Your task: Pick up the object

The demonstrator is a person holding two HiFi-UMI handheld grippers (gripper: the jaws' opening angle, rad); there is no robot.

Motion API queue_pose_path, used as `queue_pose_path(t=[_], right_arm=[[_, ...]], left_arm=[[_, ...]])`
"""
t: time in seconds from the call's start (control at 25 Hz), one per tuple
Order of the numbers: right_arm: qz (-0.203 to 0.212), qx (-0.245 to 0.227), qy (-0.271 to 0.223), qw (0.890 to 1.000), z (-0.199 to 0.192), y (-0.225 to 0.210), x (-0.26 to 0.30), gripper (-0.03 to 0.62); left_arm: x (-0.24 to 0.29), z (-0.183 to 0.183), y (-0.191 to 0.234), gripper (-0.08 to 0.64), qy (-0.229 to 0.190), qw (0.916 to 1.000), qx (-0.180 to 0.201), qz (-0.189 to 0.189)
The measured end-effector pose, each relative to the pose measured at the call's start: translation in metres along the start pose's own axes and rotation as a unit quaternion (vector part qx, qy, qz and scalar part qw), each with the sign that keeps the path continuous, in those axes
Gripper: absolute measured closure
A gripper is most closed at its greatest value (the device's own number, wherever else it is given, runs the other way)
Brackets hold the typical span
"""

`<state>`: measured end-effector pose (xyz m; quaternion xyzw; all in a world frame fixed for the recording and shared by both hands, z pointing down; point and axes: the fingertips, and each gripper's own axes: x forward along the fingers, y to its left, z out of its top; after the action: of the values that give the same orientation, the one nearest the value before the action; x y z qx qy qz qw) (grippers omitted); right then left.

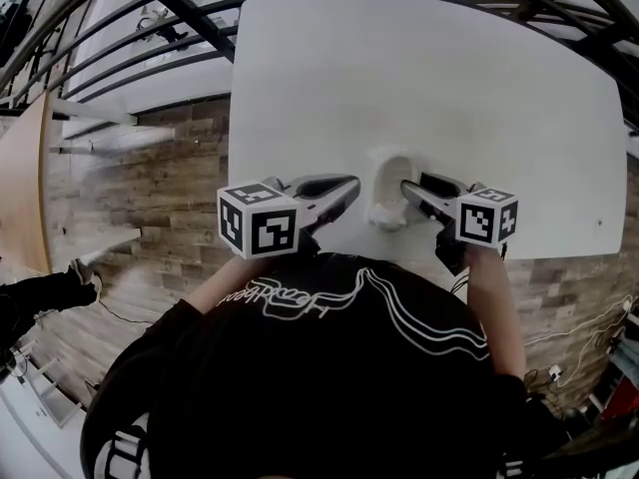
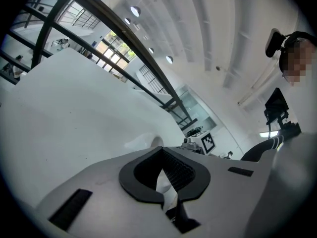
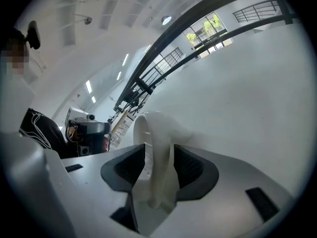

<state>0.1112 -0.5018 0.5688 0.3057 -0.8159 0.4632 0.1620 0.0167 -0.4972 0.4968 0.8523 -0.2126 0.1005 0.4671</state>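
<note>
Between the pads of your right claw (image 3: 159, 155) stands the white object (image 1: 387, 190), a smooth, curved piece whose rounded rim rises past the claw's tips. The jaws are spread wide. Dark ribbed pad shows on either side of the object, so nothing is squeezing it: the claw straddles it without holding it. Beneath claw and object lies the white table (image 1: 499, 88). From your head view the object appears to rest on that surface, close to the edge nearest you, not lifted.

Across the object from that claw, your left claw (image 2: 161, 151) points at the same spot. Its jaws meet at the tips with nothing held between them; only pale surface shows through the gap behind the tips. The object sits just ahead of those tips, and I cannot tell whether they touch it.

As I judge it, the pickup is not yet made. What looks done is the lining up: the object sits deep between your right claw's pads, roughly centred. What is left is the whole grip and lift, so you need to close the pads onto the object's sides and then raise it clear of the table. The piece looks slick and rounded, so it may tend to squirm out toward the tips as you close.
</note>
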Motion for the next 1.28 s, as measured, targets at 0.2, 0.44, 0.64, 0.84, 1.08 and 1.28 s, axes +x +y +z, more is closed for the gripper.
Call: queue_pose_path(t=[0.2,0.44,0.64,0.84,1.08,1.28], right_arm=[[0.006,0.005,0.012,1.000,0.000,-0.002,0.006,0.454],[0.021,0.022,0.028,0.999,-0.002,-0.003,0.011,0.454],[0.034,0.036,0.038,0.998,-0.002,-0.001,0.013,0.454],[0.036,0.040,0.037,0.998,-0.002,0.001,0.012,0.454],[0.032,0.037,0.023,0.999,-0.002,0.003,0.011,0.456],[0.014,0.031,0.010,0.999,0.002,0.004,0.007,0.459]], left_arm=[[-0.002,0.004,0.004,0.554,-0.007,1.0000,-0.002,0.006],[-0.004,0.003,0.009,0.554,-0.009,0.9998,-0.013,0.011],[-0.004,0.005,0.007,0.554,-0.009,0.9999,-0.008,0.008],[-0.005,0.003,0.006,0.554,-0.007,0.9999,-0.010,0.008],[-0.010,0.000,0.006,0.554,-0.008,0.9999,-0.009,0.010],[-0.016,-0.001,0.007,0.554,-0.010,0.9998,-0.011,0.015]])
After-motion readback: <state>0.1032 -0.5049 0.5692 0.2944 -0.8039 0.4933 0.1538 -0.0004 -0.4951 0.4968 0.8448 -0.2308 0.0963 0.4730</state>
